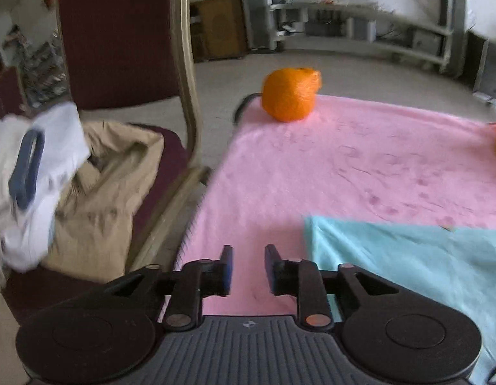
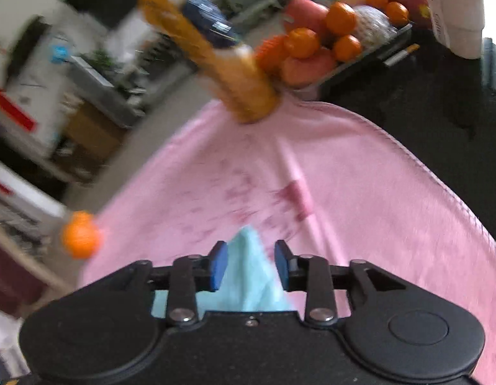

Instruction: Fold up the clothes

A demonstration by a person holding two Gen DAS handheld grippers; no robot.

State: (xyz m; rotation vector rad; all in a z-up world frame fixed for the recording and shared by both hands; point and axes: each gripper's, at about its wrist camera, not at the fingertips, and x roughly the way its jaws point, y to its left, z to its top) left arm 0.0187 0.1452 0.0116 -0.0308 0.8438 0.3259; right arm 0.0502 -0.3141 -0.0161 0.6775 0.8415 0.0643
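A light blue garment [image 1: 408,263] lies flat on a pink cloth [image 1: 328,160] that covers the table. My left gripper [image 1: 248,253] hovers open over bare pink cloth just left of the garment's corner, with nothing between its fingers. In the right wrist view a corner of the light blue garment [image 2: 248,276] stands up as a peak between the blue pads of my right gripper [image 2: 250,250]. The jaws are apart and the pads do not visibly press on the fabric. The pink cloth [image 2: 344,176] stretches ahead, stained dark pink near its middle.
An orange [image 1: 289,94] sits at the cloth's far left corner. A dark red chair [image 1: 119,32] at the left holds a beige garment [image 1: 103,192] and a white garment [image 1: 39,176]. An orange bottle [image 2: 215,54], a fruit tray [image 2: 328,38] and a white cup [image 2: 456,9] stand beyond the cloth.
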